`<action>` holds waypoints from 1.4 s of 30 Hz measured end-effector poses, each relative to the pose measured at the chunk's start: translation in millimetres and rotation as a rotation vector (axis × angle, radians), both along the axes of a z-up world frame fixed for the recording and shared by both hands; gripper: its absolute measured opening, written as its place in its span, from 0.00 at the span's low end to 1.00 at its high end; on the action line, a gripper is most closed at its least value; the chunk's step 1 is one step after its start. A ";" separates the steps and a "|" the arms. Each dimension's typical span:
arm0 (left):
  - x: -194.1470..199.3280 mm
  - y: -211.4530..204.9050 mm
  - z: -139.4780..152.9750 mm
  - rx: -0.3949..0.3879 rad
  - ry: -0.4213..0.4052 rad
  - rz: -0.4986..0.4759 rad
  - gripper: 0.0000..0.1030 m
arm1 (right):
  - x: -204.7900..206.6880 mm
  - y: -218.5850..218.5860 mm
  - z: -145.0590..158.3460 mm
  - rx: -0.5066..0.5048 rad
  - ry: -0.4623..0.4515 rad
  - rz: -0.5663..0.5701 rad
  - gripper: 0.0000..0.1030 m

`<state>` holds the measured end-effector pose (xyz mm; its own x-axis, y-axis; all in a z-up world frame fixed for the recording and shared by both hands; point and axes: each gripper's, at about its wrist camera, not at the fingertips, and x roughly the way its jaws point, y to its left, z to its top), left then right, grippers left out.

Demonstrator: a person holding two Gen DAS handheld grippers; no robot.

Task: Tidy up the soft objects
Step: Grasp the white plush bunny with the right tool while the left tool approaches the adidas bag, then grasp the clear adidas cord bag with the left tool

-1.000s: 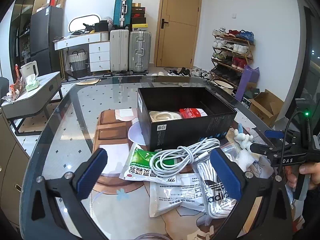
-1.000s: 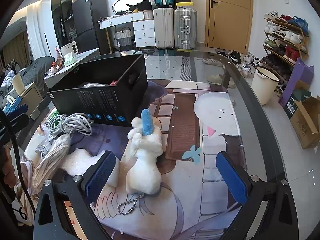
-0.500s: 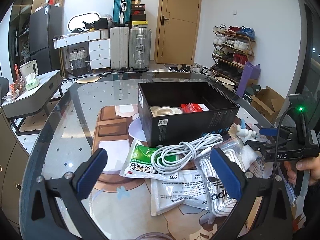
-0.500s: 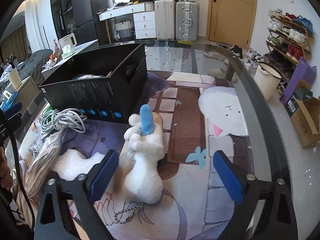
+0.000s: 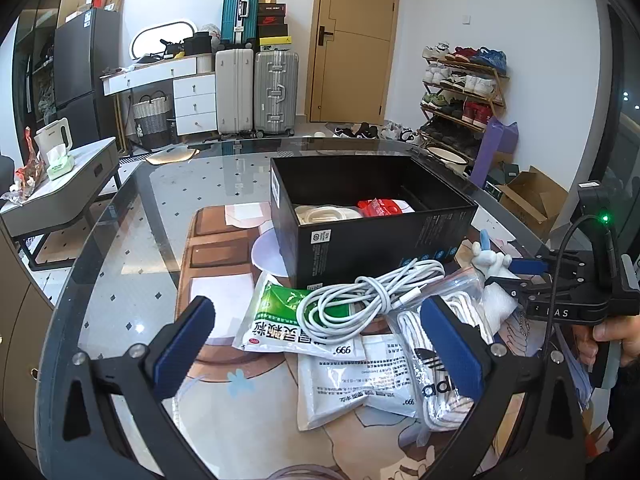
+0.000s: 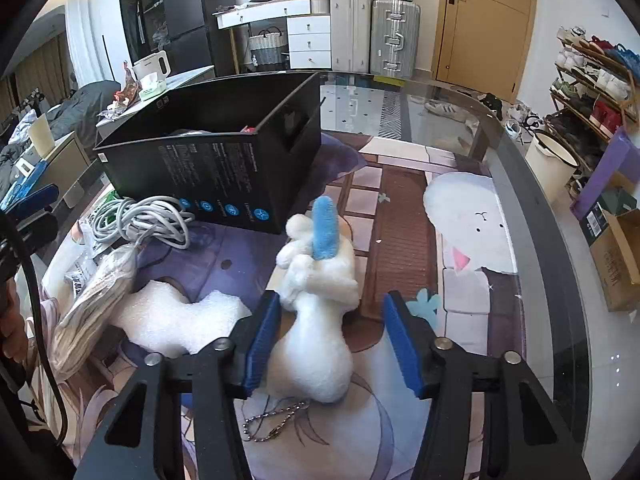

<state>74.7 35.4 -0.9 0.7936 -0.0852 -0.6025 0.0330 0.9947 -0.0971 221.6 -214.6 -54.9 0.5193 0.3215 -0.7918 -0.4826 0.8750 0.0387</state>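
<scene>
Cable coil (image 5: 372, 300) on packets (image 5: 280, 320) before box (image 5: 372, 236), plush toy (image 6: 316, 308) right

Left wrist cam: sits low over the table (image 5: 120, 240), looks along its jaws toward the door wall, black box (image 5: 372, 240) mid-distance. Right wrist cam: much closer in, white plush (image 6: 316, 320) just ahead, facing the same wall from further right. Both see the box, cable coil (image 5: 360, 300) and suitcases (image 5: 256, 88).
</scene>
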 end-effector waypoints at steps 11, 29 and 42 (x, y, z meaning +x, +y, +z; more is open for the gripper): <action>-2.9 -1.3 -1.2 -0.007 0.007 -0.006 1.00 | -13.1 -2.3 8.5 0.038 -0.036 0.026 0.33; -11.9 -44.5 -8.7 -0.062 0.080 -0.159 1.00 | -75.9 -24.9 53.9 0.228 -0.199 0.075 0.33; -12.4 -64.0 -18.3 -0.139 0.149 -0.281 0.77 | -77.6 -21.7 52.2 0.233 -0.192 0.087 0.33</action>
<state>62.3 -28.6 -19.3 0.6317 -0.3770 -0.6773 0.2790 0.9258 -0.2551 143.9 -236.4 -2.7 0.6145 0.5326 -0.5820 -0.5734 0.8082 0.1342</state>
